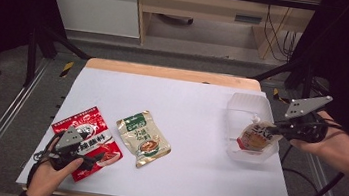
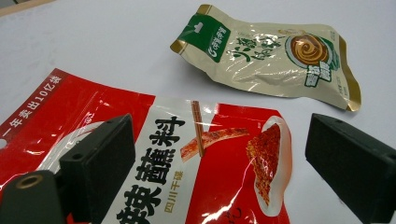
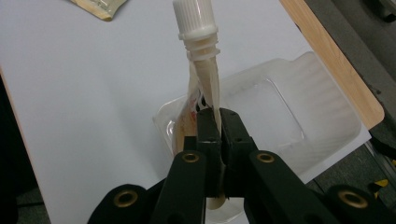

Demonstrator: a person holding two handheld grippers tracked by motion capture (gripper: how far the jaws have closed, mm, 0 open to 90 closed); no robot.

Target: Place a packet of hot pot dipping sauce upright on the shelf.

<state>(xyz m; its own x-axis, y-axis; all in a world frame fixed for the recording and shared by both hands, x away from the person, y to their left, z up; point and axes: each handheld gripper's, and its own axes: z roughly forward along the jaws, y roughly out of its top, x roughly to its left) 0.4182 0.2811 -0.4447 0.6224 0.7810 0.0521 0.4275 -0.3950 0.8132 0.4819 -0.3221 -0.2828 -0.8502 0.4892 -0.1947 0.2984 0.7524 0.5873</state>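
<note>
The right claw (image 3: 215, 135) is clamped narrow on the flat seam of a spouted pouch (image 1: 257, 136), its two jaws pressed together just under the white screw cap (image 3: 195, 21); gripping that stiff upper edge rather than the soft belly is probably what lets the pouch hang straight instead of folding. In the high view this claw (image 1: 279, 130) holds the pouch over the near end of a clear plastic tray (image 1: 248, 104) at the right edge of the tabletop (image 1: 196, 106), with the pouch's lower part inside the tray's walls; I cannot tell whether it rests on the tray floor or hangs just above it. The work in hand looks like gathering the packets into the tray, and this pouch seems to be on the point of being set down or released there. The left claw (image 2: 219, 154) stands wide, one jaw over the red seasoning packet (image 2: 196, 163) and the other to its right over bare tabletop, apart from the foil, so nothing is gripped yet. That packet lies flat at the near left (image 1: 87, 140), and the spread jaws suggest the hand (image 1: 52, 176) is lining up to straddle the packet's edge, since a flat bag offers little else to pinch. Just to its right, toward the middle, lies a beige and green sauce packet (image 1: 143, 138), untouched and well apart from the tray.
</note>
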